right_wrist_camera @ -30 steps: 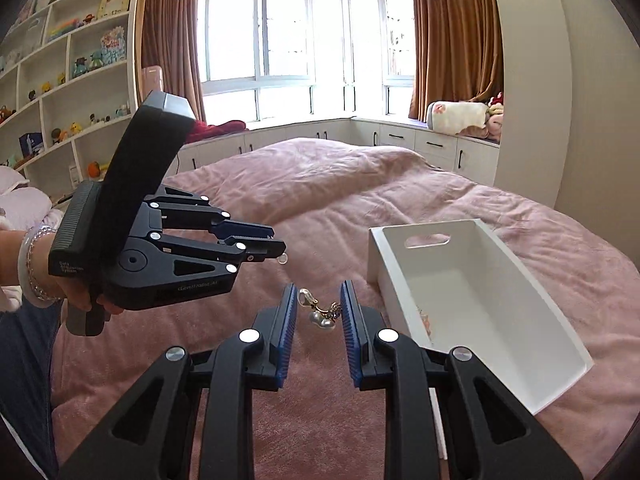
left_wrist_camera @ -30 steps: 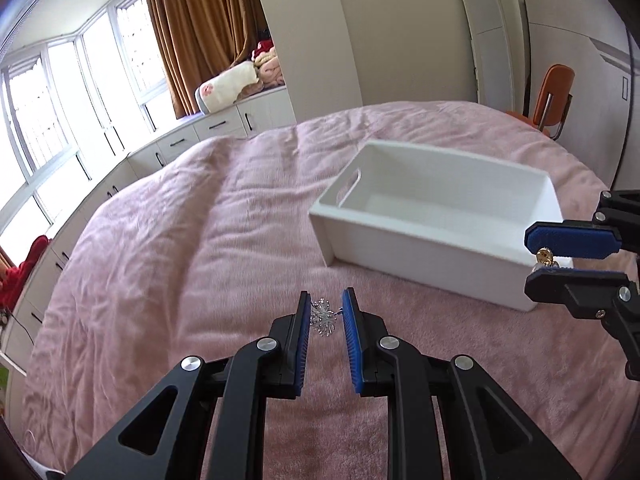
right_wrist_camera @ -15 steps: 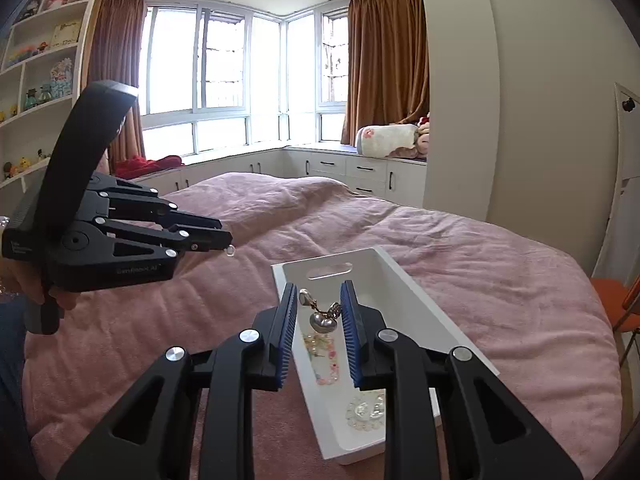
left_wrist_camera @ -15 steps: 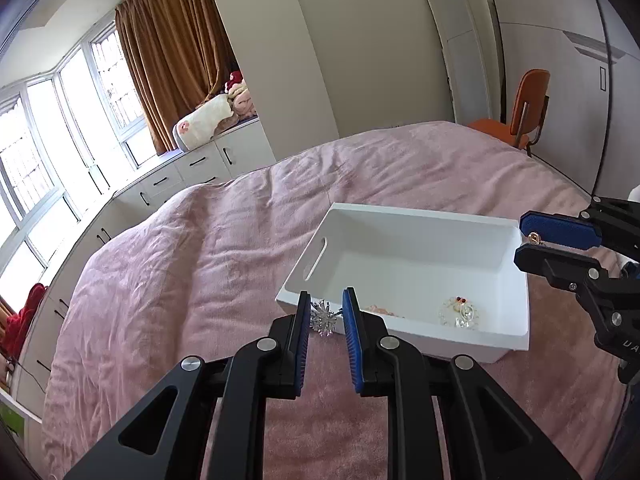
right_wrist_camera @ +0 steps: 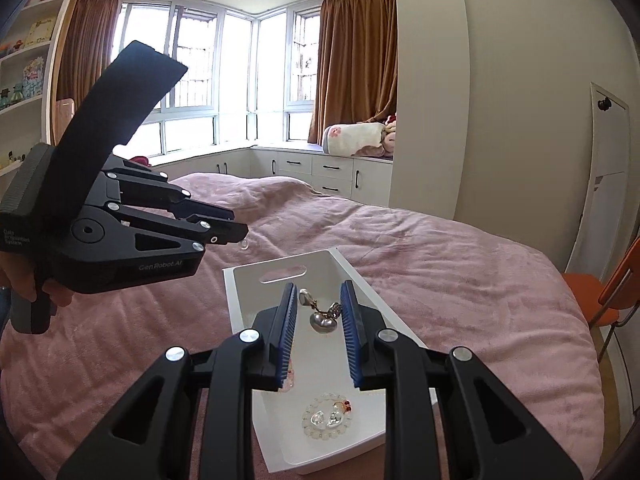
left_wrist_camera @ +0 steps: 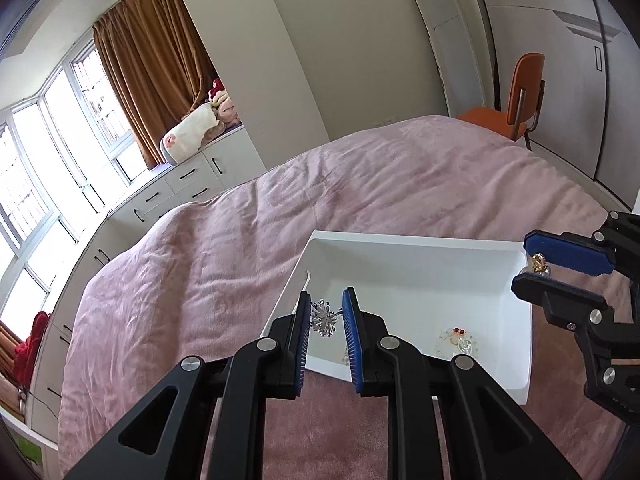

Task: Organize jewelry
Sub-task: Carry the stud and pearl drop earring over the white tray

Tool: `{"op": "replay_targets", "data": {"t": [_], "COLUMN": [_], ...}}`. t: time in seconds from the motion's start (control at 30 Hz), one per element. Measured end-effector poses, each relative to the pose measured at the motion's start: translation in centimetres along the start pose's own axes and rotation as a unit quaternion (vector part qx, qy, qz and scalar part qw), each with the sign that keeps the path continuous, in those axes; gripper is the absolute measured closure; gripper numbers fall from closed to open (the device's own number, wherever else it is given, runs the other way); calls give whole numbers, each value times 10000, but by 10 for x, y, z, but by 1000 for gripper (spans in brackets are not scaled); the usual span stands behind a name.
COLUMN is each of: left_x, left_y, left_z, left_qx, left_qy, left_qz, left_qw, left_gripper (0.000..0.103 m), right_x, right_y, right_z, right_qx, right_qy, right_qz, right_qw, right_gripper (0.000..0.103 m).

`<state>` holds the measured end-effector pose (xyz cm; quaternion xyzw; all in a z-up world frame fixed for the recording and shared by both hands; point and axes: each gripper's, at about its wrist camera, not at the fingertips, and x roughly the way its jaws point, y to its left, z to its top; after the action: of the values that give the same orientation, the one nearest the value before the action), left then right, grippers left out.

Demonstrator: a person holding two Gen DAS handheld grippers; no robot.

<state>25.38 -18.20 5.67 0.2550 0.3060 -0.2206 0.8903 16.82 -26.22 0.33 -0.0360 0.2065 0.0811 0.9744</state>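
Note:
My left gripper is shut on a silver spiky brooch and holds it above the near left corner of the white bin on the pink bed. My right gripper is shut on a gold clasp piece with a grey pearl heart and holds it above the same bin. In the bin lie a clear bead bracelet and a pale pink piece. The right gripper also shows in the left wrist view, and the left gripper in the right wrist view.
The pink bedspread spreads all round the bin. An orange chair stands beyond the bed's far right. White drawers and a window seat with plush toys run along the far wall.
Both grippers have moved forward and over the bin, each still holding its piece. The bin's inside now lies right under both.

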Motion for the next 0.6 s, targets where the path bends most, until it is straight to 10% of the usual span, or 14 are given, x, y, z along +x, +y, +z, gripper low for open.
{"op": "replay_targets", "data": {"t": [0.6], "left_x": [90], "left_y": [-6], "left_z": [12], "left_qx": [-195], "left_qy": [567], "left_qz": [-55], "left_qw": [9982], "left_gripper": [81], "right_x": [69], "right_y": [-26], "right_z": [-34], "right_qx": [386], "right_qy": [830], "right_qz": [-231], "right_qw": [9955], "right_gripper": [80]}}
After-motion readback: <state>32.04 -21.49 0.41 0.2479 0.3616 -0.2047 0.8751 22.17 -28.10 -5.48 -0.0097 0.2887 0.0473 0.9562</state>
